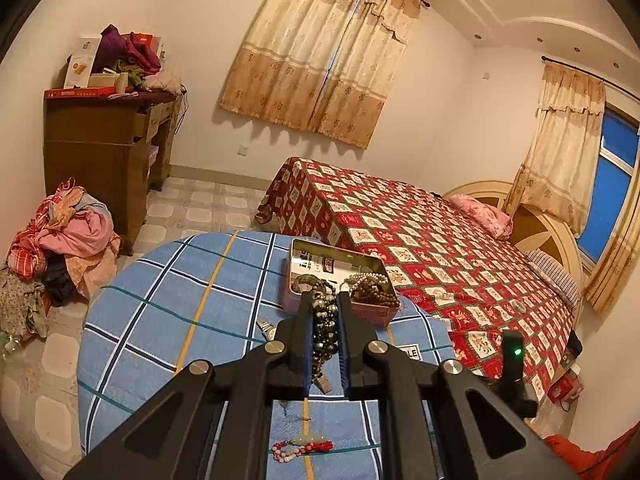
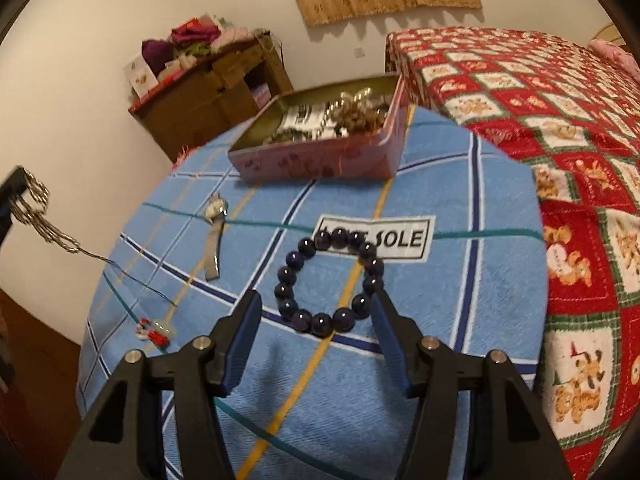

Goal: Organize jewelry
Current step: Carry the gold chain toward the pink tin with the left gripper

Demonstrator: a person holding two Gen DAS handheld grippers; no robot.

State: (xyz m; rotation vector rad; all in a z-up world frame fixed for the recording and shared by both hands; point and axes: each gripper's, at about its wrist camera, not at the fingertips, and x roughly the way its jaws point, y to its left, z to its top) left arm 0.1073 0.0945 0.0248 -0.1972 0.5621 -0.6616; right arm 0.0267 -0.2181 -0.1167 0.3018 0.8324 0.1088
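Left gripper (image 1: 325, 300) fingers clamping bead bracelet (image 1: 324, 328), right gripper (image 2: 316, 304) fingers spread around purple bracelet (image 2: 330, 282)

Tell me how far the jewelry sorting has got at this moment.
Partly done: the pink rectangular tin already holds pearl and brown bead strands. In hand: the left hand-held gripper is shut on a dark metallic bead bracelet; the right hand-held gripper is open around the dark purple bead bracelet. Left on the blue plaid cloth: a silver wristwatch and a red-and-white bead bracelet.

Glossy purple bead bracelet (image 2: 331, 280) on matt woven blue cloth (image 2: 440, 300); shiny metal tin (image 2: 320, 160), pink outside.
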